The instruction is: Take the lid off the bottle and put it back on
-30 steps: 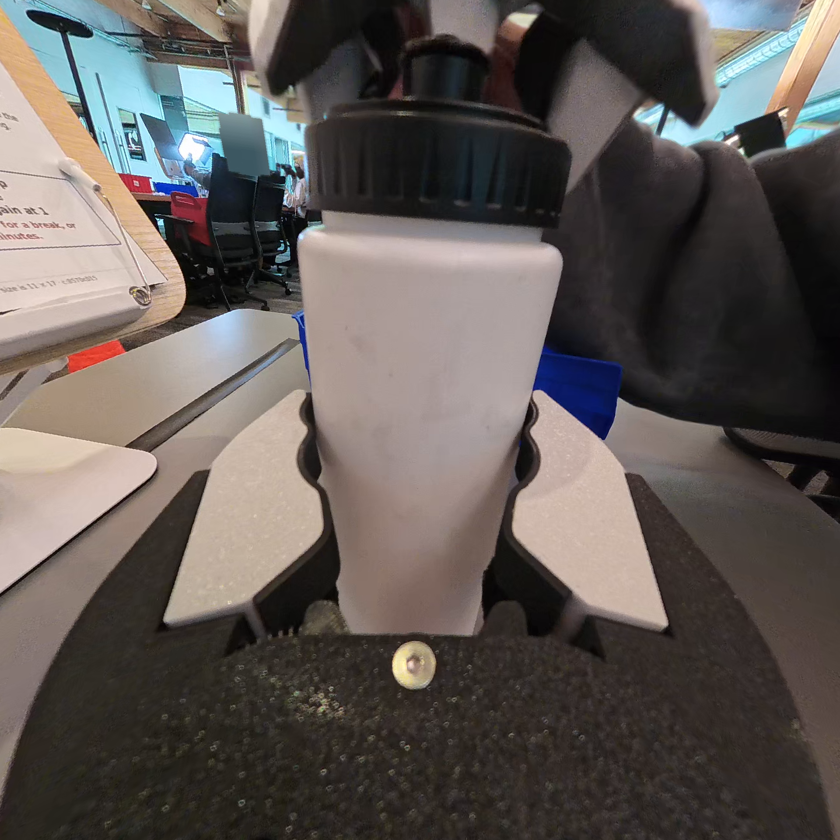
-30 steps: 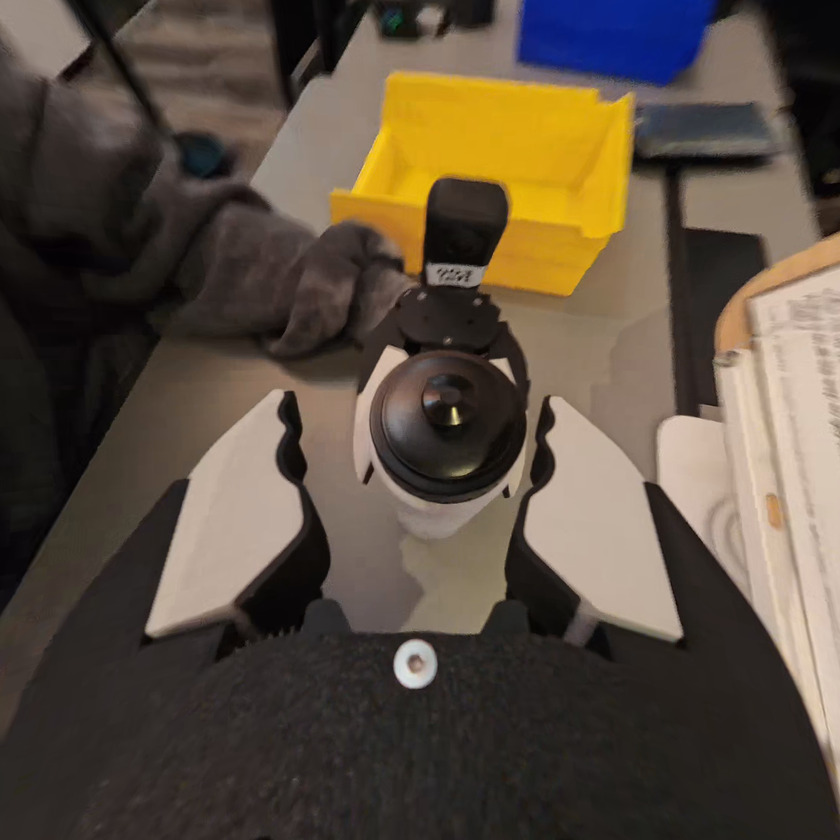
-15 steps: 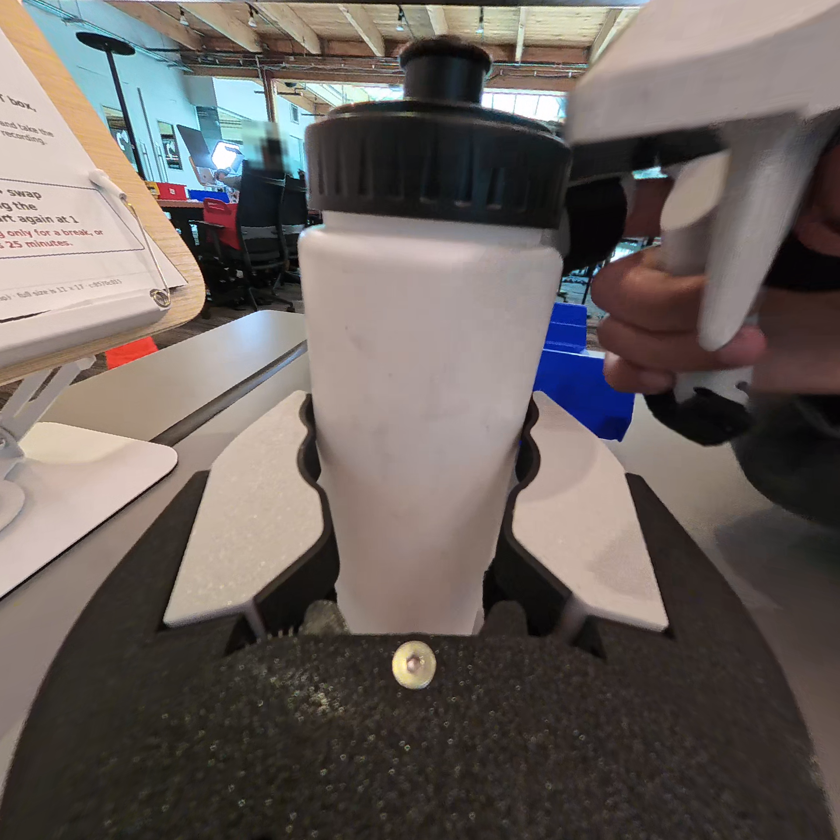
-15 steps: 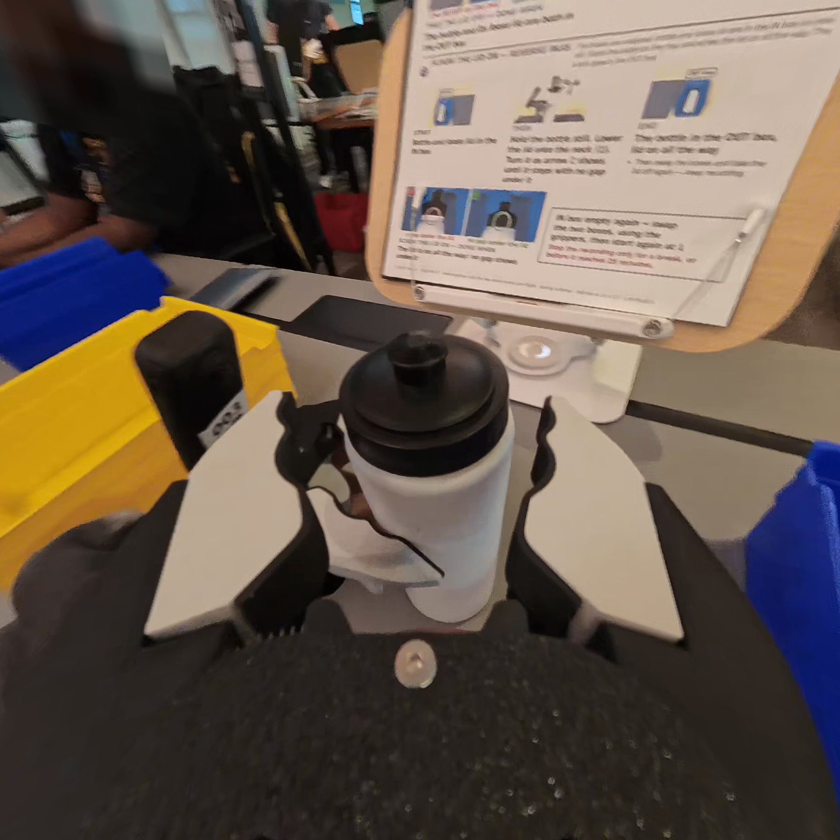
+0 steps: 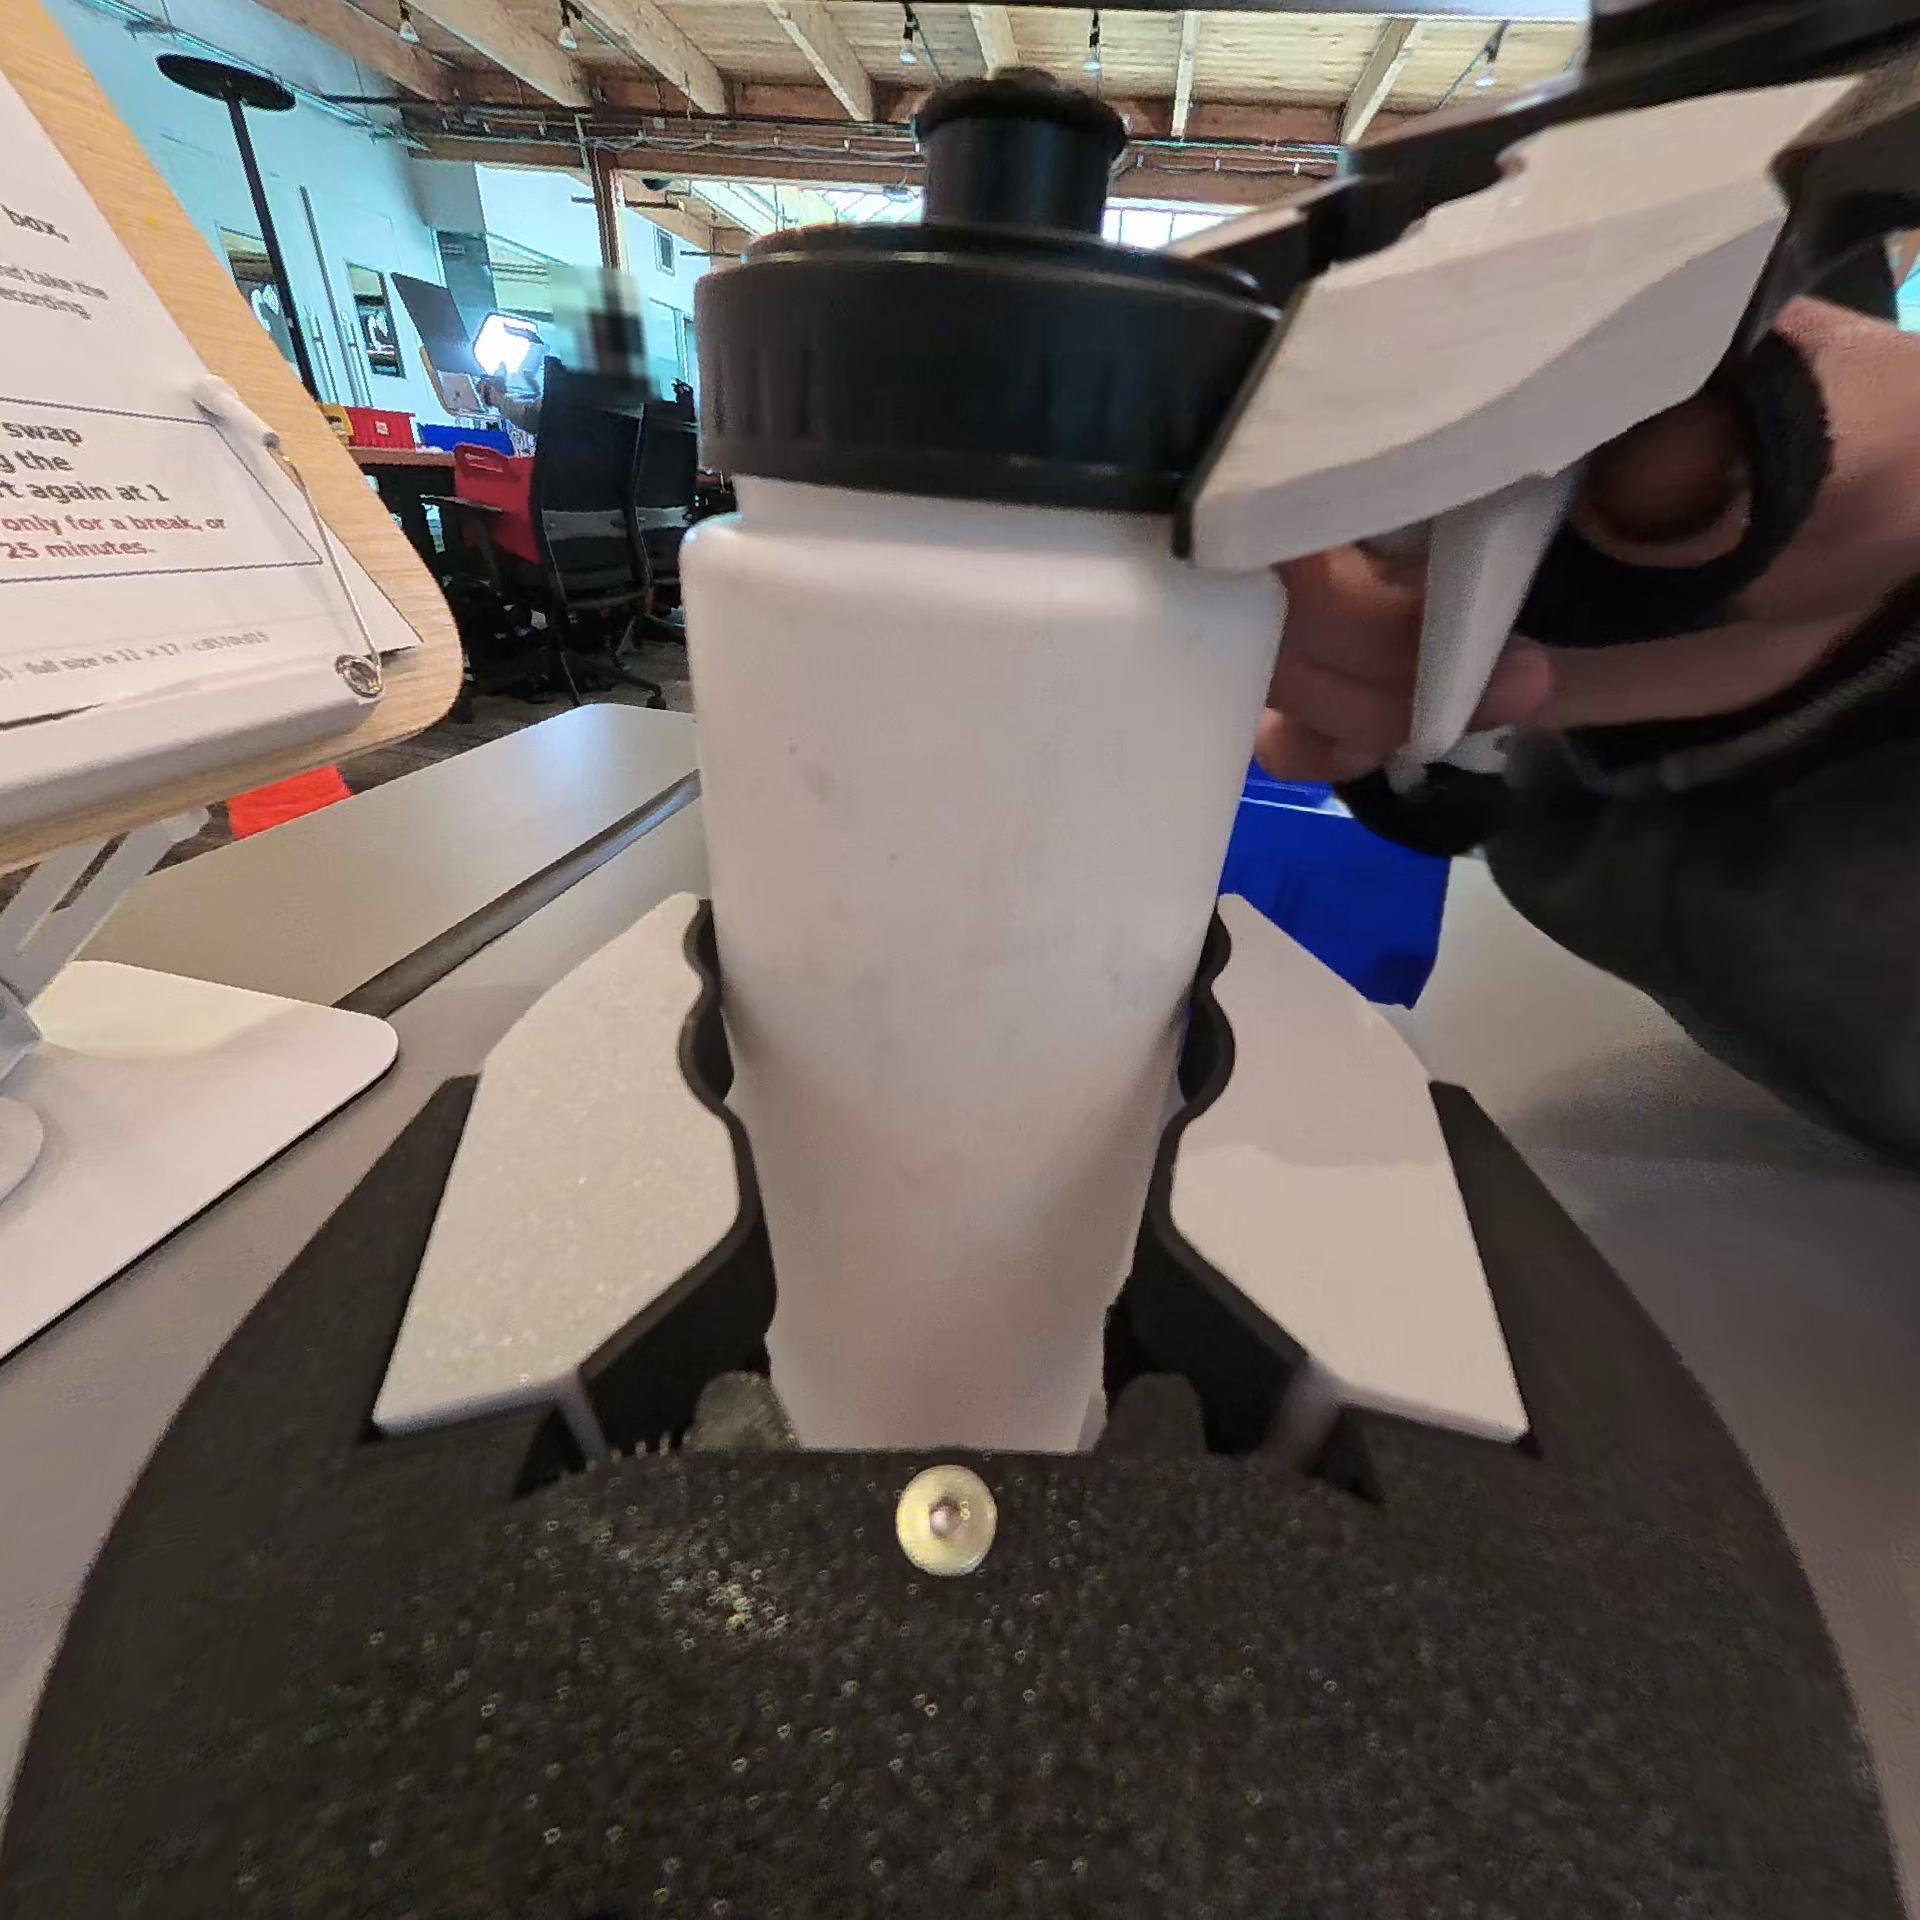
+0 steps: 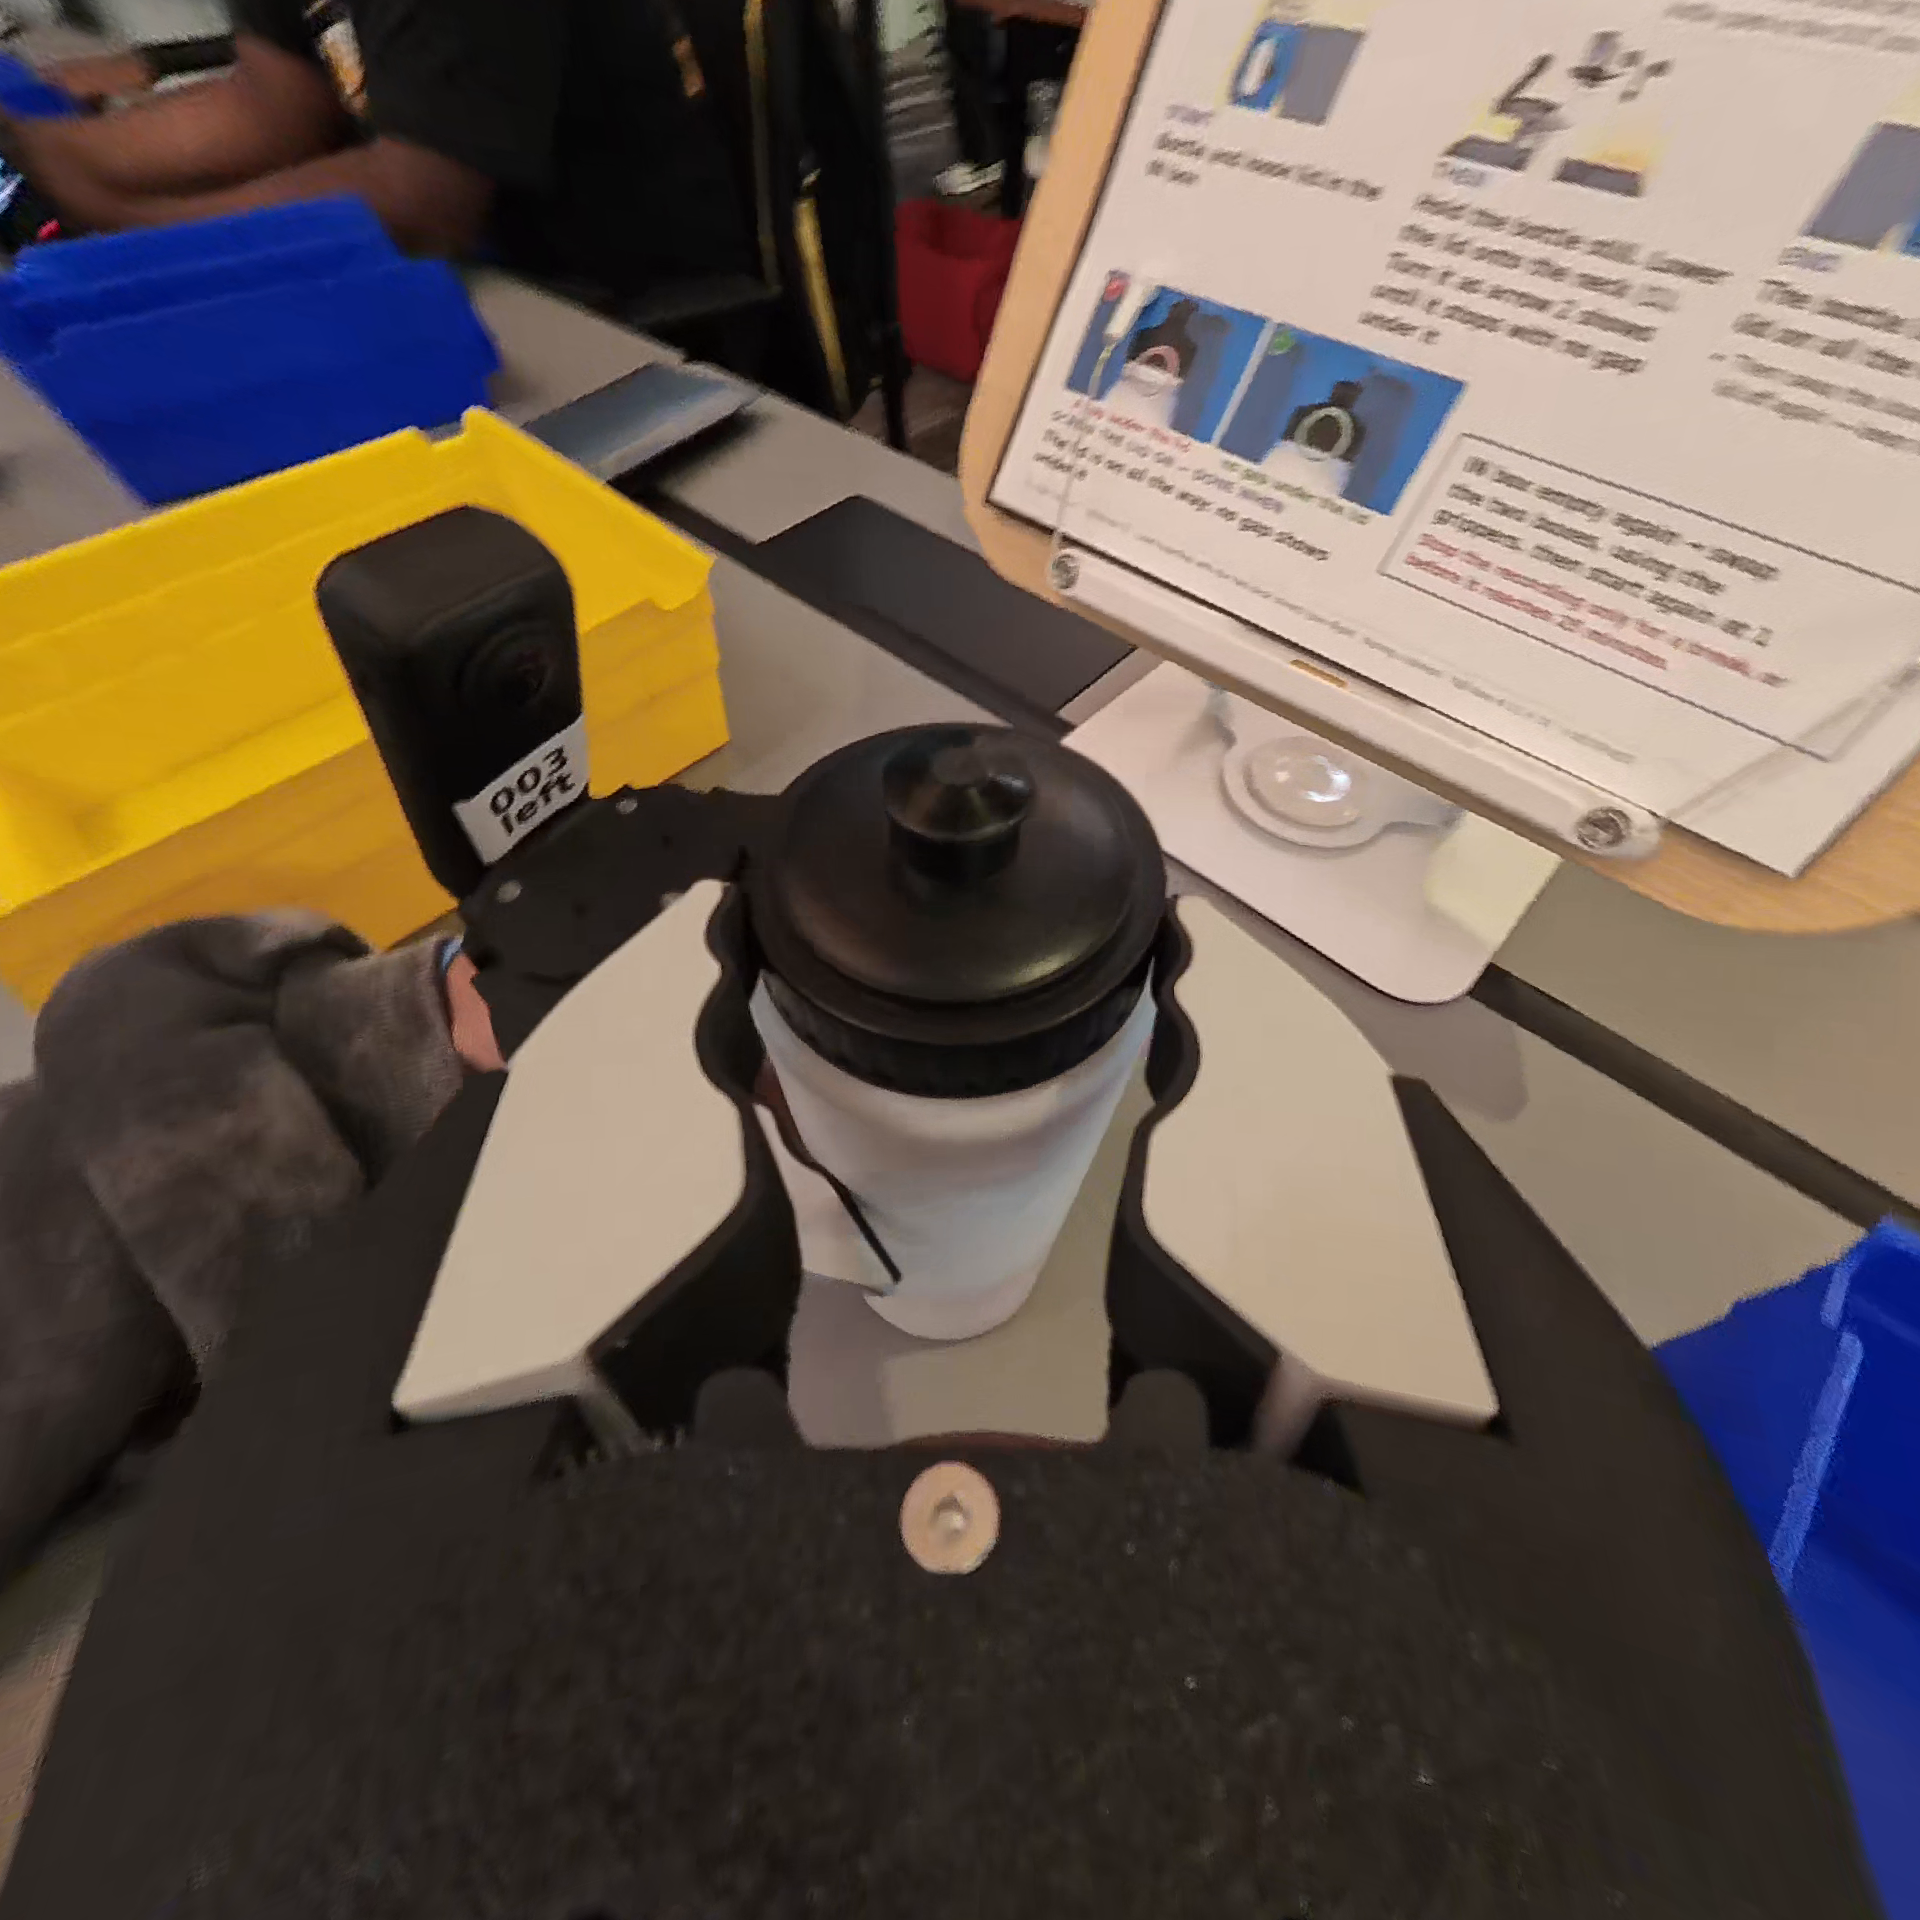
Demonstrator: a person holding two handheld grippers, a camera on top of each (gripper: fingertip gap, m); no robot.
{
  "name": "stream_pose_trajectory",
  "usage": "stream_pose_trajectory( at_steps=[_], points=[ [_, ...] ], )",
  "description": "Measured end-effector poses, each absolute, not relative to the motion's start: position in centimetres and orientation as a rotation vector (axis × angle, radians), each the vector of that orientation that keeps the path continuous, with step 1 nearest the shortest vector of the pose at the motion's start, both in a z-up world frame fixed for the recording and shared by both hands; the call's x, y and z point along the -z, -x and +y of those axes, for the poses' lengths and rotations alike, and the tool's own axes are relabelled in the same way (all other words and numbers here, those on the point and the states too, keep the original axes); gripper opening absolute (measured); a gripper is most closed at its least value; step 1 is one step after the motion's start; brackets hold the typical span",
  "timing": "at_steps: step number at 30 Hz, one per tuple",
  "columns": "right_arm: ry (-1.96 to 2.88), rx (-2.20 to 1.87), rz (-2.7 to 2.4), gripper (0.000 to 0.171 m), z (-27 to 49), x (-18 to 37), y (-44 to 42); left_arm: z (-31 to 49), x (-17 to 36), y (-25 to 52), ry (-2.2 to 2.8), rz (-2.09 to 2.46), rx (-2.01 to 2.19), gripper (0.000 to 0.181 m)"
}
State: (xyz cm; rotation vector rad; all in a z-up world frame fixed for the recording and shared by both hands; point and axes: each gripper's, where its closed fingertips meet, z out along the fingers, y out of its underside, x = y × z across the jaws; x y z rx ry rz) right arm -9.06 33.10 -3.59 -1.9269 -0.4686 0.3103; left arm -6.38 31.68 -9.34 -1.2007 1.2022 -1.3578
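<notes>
Between the fingers of the left hand-held gripper [image 5: 961, 1122] we have the white bottle [image 5: 966, 935] standing upright on the desk [image 5: 436, 831], its long axis vertical, the two fingers pressed against its lower body on either side and holding it fast. At the top of that axis sits the black lid [image 6: 956, 914], and this is where the right hand-held gripper [image 6: 951, 997] meets it: coming in from above and to the side, its fingers are narrowed around the ribbed rim of the lid, touching or very nearly so on both flanks. We judge that the coming move turns on this alignment, since a twist about the upright axis needs the right fingers level with the rim and the left ones steady below. The right hand-held gripper is the nearer one to the lid. We cannot tell whether the lid is screwed fully down or loose, because its lower edge is hidden by the fingers in one view and blurred in the other; the bottle's base is cut off too. Beyond the left hand-held gripper lies a yellow bin [image 6: 260, 644].
</notes>
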Motion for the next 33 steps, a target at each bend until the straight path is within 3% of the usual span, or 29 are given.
stream_pose_trajectory(
  at_steps=[23, 29, 33],
  points=[
    [1.469, -0.760, -2.109, 0.075, 32.2, 4.0, 9.4, 31.6, 9.4, 6.5, 1.191, 1.234, 1.397, 0.085],
    [1.450, -0.722, -2.183, 0.075, 32.0, 4.0, 9.4, 31.4, 9.4, 6.6, 1.187, 1.237, 1.402, 0.085],
    [1.438, -0.687, -1.941, 0.076, 31.5, 1.7, 9.9, 31.5, 9.4, 6.5, 1.194, 1.229, 1.412, 0.085]
  ],
)
